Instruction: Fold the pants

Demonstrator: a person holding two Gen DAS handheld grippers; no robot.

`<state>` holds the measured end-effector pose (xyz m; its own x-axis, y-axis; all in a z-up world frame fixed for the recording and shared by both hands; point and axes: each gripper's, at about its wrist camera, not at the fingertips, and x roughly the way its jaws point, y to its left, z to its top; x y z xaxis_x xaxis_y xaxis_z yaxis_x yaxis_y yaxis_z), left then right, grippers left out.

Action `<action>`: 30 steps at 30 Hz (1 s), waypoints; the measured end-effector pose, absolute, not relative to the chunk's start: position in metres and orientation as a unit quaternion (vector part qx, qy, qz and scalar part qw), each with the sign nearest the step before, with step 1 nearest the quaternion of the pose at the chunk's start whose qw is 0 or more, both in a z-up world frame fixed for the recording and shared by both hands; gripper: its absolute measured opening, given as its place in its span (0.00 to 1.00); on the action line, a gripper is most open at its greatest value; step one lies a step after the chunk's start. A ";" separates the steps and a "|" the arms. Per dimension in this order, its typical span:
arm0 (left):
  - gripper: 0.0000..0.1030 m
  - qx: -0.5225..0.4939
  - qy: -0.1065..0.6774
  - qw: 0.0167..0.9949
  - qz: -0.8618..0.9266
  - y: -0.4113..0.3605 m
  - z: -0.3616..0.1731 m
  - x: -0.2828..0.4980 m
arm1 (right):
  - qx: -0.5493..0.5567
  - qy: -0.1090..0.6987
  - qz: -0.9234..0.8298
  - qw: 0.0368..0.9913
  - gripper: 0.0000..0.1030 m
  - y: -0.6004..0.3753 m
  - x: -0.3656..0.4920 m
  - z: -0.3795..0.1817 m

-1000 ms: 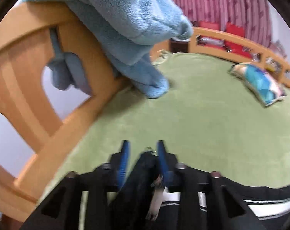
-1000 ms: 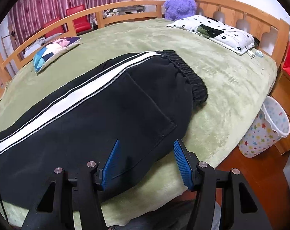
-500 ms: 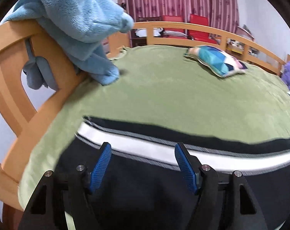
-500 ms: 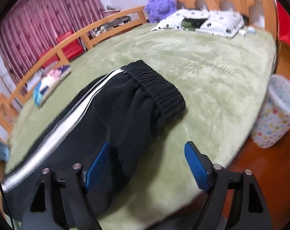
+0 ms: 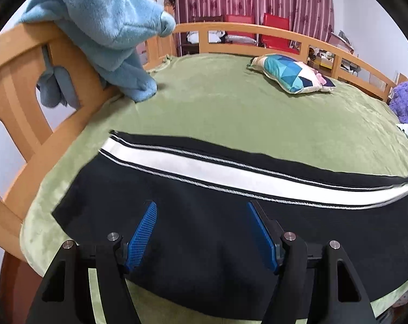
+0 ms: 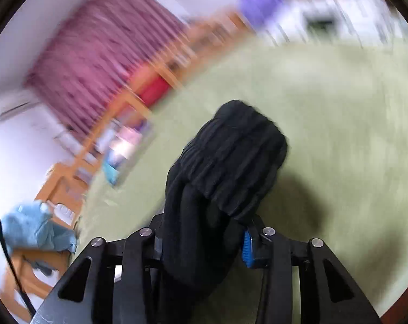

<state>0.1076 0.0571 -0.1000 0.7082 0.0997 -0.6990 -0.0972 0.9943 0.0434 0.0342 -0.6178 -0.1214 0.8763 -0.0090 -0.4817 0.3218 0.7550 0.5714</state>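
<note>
Black pants (image 5: 204,216) with a white side stripe lie flat across the green bed (image 5: 231,108); the leg hem is at the left. My left gripper (image 5: 204,232) is open and empty, its blue pads just above the leg fabric. In the blurred right wrist view my right gripper (image 6: 204,240) is shut on the bunched black elastic waistband (image 6: 231,156) and holds it up above the bed (image 6: 339,108).
A wooden bed rail (image 5: 28,86) with a light blue fleece blanket (image 5: 109,27) draped over it runs along the left. A patterned pillow (image 5: 293,73) and a purple plush toy (image 5: 405,102) lie at the far side. Red chairs and curtains stand behind.
My left gripper let go of the leg hem, opened and drew back over the pants. My right gripper closed on the waistband and lifted it, moving fast.
</note>
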 end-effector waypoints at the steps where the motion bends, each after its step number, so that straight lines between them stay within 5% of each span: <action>1: 0.65 0.002 0.376 0.925 0.054 0.058 -0.099 0.106 | 0.319 0.222 -0.091 0.917 0.39 -0.615 0.030 -0.112; 5: 0.65 -0.010 0.382 0.923 0.049 0.067 -0.104 0.099 | 0.309 0.304 -0.144 0.890 0.55 -0.624 0.039 -0.153; 8: 0.65 -0.012 0.393 0.918 0.050 0.079 -0.112 0.093 | 0.325 0.389 -0.176 0.844 0.55 -0.631 0.039 -0.203; 12: 0.65 -0.035 0.408 0.910 0.055 0.114 -0.124 0.087 | 0.337 0.345 -0.197 0.854 0.58 -0.616 -0.005 -0.205; 30: 0.65 -0.155 0.401 0.899 0.079 0.267 -0.161 0.087 | 0.138 0.408 -0.230 0.873 0.58 -0.433 -0.009 -0.158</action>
<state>0.0872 0.2674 -0.1614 0.6655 0.0176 -0.7462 -0.2669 0.9393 -0.2158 -0.0086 -0.4325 -0.1583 0.5609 -0.2893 -0.7757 0.5149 0.8556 0.0532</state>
